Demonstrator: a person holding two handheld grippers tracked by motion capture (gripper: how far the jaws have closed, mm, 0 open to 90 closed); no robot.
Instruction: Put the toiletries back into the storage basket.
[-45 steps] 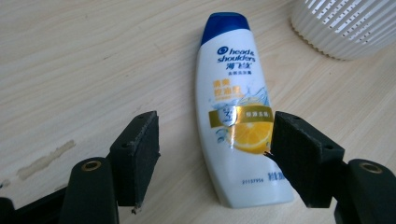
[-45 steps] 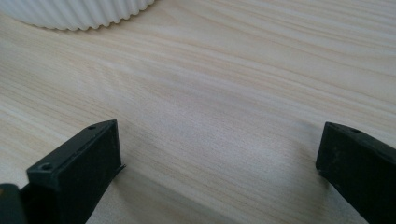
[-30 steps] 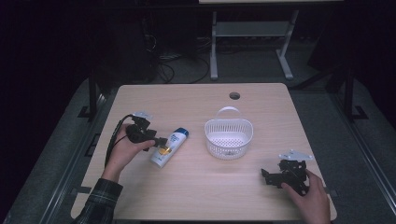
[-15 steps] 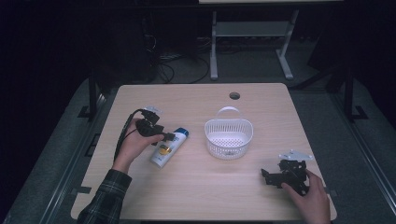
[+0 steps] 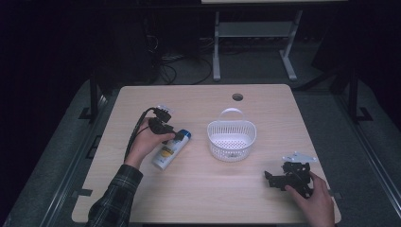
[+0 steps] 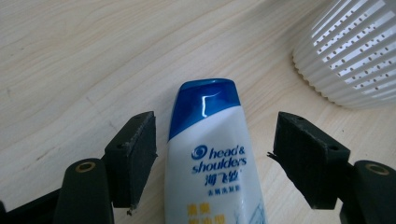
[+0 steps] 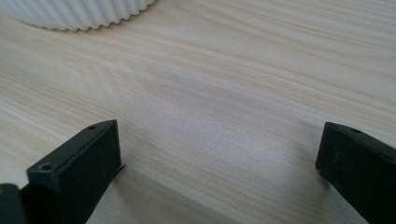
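Note:
A white shampoo bottle with a blue cap lies flat on the wooden table, left of a white slotted basket. My left gripper hovers over the bottle's cap end. In the left gripper view the bottle lies between the two open jaws, with a gap on each side, and my left gripper is not touching it. My right gripper rests near the table's front right corner, open. In the right gripper view, only bare wood lies between the jaws of my right gripper.
The basket stands just right of the bottle's cap and its ribbed wall is ahead of the right gripper. A round cable hole sits at the table's far edge. A metal stand is behind the table.
My left gripper has moved right and a little forward, from beside the bottle to over its cap end. The right gripper has stayed put.

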